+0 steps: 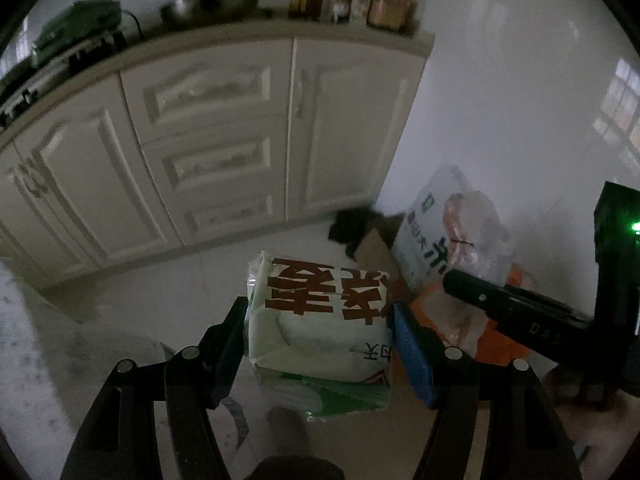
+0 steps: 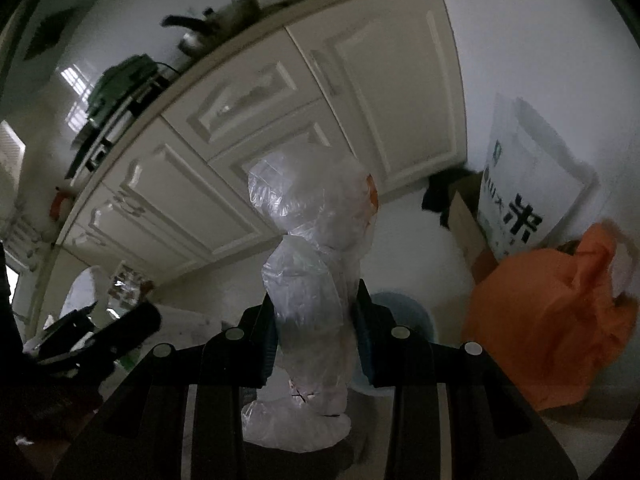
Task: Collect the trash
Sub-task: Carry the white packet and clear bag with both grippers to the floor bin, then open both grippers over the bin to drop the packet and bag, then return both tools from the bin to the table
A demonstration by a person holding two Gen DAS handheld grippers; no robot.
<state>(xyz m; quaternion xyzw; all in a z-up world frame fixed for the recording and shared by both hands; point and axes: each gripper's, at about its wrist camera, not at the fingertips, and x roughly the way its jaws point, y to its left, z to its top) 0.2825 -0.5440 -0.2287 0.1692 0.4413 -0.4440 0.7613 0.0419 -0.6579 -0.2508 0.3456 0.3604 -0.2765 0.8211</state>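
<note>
A white packet [image 1: 320, 320] with brown characters is clamped between the left gripper [image 1: 320, 316] jaws; a crumpled clear plastic bag [image 2: 312, 280] is pinched in the right gripper [image 2: 316, 328]. An orange bag [image 2: 552, 320], rice sack [image 2: 528, 184] and cardboard box [image 2: 468, 228] are grouped on the floor by the cabinet [image 1: 208, 140] end.
</note>
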